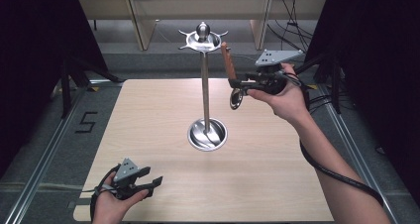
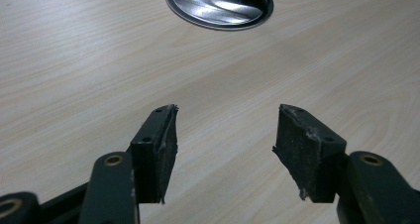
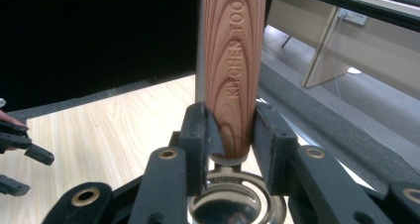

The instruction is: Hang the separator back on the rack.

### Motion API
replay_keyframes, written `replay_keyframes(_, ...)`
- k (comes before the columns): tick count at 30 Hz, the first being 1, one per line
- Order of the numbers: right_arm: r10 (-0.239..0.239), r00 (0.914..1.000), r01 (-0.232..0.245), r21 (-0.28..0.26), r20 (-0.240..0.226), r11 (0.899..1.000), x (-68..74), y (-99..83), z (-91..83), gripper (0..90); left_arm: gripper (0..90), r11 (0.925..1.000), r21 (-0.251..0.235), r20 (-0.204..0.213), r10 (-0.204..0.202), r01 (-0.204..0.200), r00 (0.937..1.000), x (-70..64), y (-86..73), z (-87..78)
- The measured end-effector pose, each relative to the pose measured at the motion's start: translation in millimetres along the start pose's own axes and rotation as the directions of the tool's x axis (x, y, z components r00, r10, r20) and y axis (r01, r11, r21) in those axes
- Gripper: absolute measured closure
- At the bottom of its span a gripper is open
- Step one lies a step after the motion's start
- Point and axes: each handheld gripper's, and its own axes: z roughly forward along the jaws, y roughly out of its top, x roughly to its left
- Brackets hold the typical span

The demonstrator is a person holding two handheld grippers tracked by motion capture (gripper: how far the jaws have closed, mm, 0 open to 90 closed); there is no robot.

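Left gripper point(image 1: 154, 180) rests low near the table's point(image 1: 277, 184) front left, jaws apart, empty. Centre: rack point(image 1: 204, 85), hooks up top. Right gripper point(image 1: 236, 83) is clamped on the utensil's point(image 1: 227, 60) wooden handle, raised beside the hooks, probably for hanging.

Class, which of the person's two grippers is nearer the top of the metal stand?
Right. The right gripper, clamping a wooden-handled utensil, is raised beside the stand's top. The left gripper, open, sits low by the table's near edge.
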Motion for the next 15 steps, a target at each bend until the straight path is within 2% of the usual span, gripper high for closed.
replay_keyframes(3,0.001,1.0,-0.002,-0.017,-0.008,1.0,0.0,-2.1,2.7,65.0,40.4,1.0,-0.001,-0.001,0.0,0.0,1.0,0.0,-0.1,-0.2)
replay_keyframes(4,0.024,0.9997,-0.024,-0.007,-0.005,1.0,2.0,-4.0,1.5,62.5,40.3,0.9999,0.01,-0.002,0.012,-0.012,0.9999,1.0,0.0,-1.0)
replay_keyframes(5,0.023,0.9997,-0.023,-0.02,0.007,1.0,1.8,-6.2,1.8,60.0,40.4,0.9999,0.007,-0.006,0.016,-0.015,0.9999,1.6,-0.2,-0.7)
replay_keyframes(6,0.017,0.9998,-0.017,-0.011,0.005,1.0,0.7,-8.1,0.2,57.4,40.4,1.0,0.002,-0.001,0.005,-0.005,1.0,0.8,-0.4,-0.3)
replay_keyframes(7,0.024,0.9996,-0.024,-0.026,0.016,0.999,1.2,-11.1,-0.5,55.1,40.4,0.9999,0.008,-0.006,0.012,-0.012,0.9999,1.4,-0.3,-0.5)
replay_keyframes(8,0.032,0.9994,-0.032,-0.017,0.009,0.999,1.0,-13.2,-2.6,53.5,40.4,1.0,-0.001,0.0,-0.004,0.004,1.0,0.0,-0.3,0.1)
replay_keyframes(10,0.017,0.9996,-0.017,-0.021,0.021,1.0,1.8,-20.9,-8.4,50.8,40.4,1.0,-0.001,-0.001,0.001,-0.001,1.0,0.2,-0.2,-0.2)
replay_keyframes(11,0.032,0.9993,-0.032,-0.013,0.02,0.999,3.6,-25.4,-11.6,49.2,40.4,1.0,0.0,0.0,0.005,-0.005,1.0,0.8,-0.4,-0.2)
replay_keyframes(14,0.011,0.9976,-0.012,0.02,0.069,1.0,6.9,-42.0,-22.5,45.3,40.3,1.0,-0.002,-0.001,0.002,-0.002,1.0,0.7,-0.3,-0.3)
replay_keyframes(15,0.02,0.9974,-0.023,0.036,0.069,0.999,9.6,-51.0,-25.5,43.9,40.4,1.0,-0.004,-0.003,-0.005,0.005,1.0,-0.2,-0.1,-0.2)
